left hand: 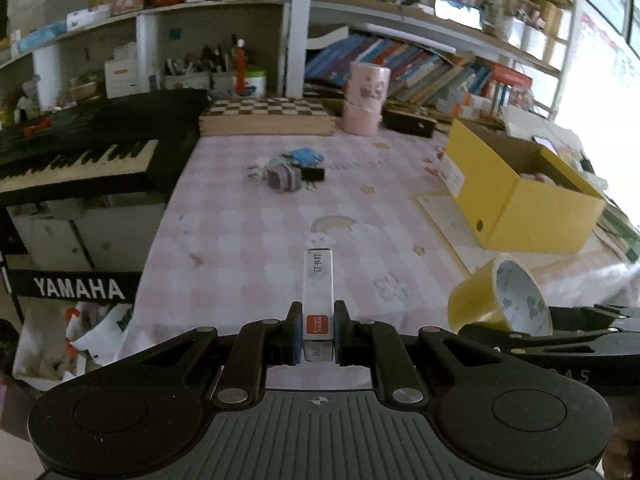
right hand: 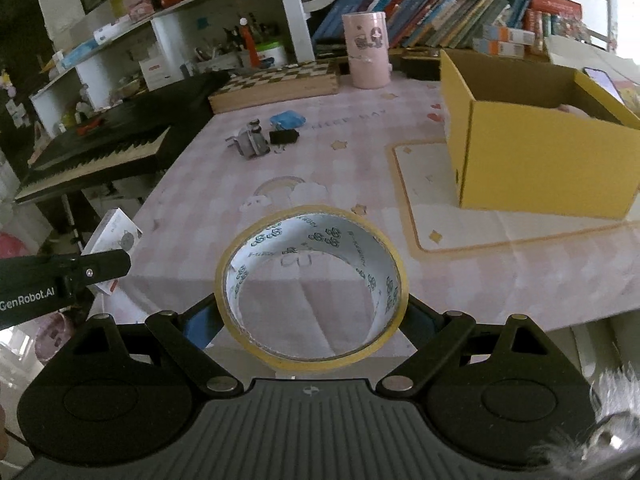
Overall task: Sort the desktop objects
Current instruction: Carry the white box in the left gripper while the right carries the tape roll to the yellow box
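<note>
Clearly, both claws are loaded above the near edge of the surface (left hand: 248,232), which wears a pink checked cloth. The left claw (left hand: 317,330) is clamped tight on a slim white box of staples (left hand: 318,280) with a red label near the pads; the box sticks out forward between the fingers, over the cloth. The right claw (right hand: 312,316) has its jaws spread wide and pressed against the outer sides of a roll of yellow tape (right hand: 312,288), whose printed white core faces the camera; from the left wrist view the same roll (left hand: 502,300) shows at the right, beside the staples.

Farther out on the surface lies a small cluster: a grey clip-like piece (right hand: 252,142), a black binder clip (right hand: 284,136) and a blue item (right hand: 287,119), close together. An open yellow cardboard box (right hand: 540,160) stands at the right, on a pale mat (right hand: 440,216). A chessboard (left hand: 268,114) and a pink cylindrical container (left hand: 366,98) sit at the far edge, with a keyboard (left hand: 80,156) to the left of the surface.
</note>
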`<state>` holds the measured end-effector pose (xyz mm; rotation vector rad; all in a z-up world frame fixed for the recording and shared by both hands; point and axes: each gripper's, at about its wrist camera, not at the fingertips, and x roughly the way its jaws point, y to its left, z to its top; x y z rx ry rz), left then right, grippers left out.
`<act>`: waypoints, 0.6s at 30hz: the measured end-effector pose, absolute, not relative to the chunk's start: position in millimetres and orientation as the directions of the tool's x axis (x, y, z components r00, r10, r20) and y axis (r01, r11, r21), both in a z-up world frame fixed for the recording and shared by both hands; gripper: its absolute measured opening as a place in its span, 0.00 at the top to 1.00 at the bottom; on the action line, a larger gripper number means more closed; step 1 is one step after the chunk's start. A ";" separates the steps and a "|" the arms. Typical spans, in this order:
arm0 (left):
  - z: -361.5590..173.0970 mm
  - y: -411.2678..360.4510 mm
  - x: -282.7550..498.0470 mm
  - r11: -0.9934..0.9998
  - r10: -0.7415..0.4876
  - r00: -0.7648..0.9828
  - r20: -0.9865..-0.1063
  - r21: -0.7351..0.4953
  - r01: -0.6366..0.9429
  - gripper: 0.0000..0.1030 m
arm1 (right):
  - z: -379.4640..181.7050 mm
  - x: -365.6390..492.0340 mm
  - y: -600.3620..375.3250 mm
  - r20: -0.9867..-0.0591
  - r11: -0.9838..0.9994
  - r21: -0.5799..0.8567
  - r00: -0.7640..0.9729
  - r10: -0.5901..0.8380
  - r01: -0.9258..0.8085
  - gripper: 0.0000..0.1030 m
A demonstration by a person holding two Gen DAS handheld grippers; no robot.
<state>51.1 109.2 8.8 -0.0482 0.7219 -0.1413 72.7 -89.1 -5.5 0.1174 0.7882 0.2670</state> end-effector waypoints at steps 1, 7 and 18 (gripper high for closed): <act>8.2 108.1 49.3 0.988 -0.153 0.739 -0.656 -0.093 0.122 0.87 | -6.0 68.6 -89.4 -0.685 0.962 0.201 0.675 0.274 -0.187 0.12; 5.4 95.6 42.1 0.975 -0.214 0.719 -0.661 -0.102 0.196 0.87 | -5.0 44.9 -98.3 -0.688 0.975 0.185 0.692 0.219 -0.124 0.12; 3.6 59.4 45.4 0.929 -0.336 0.676 -0.657 -0.114 0.351 0.87 | -3.2 18.8 -128.3 -0.701 0.987 0.157 0.707 0.098 0.018 0.12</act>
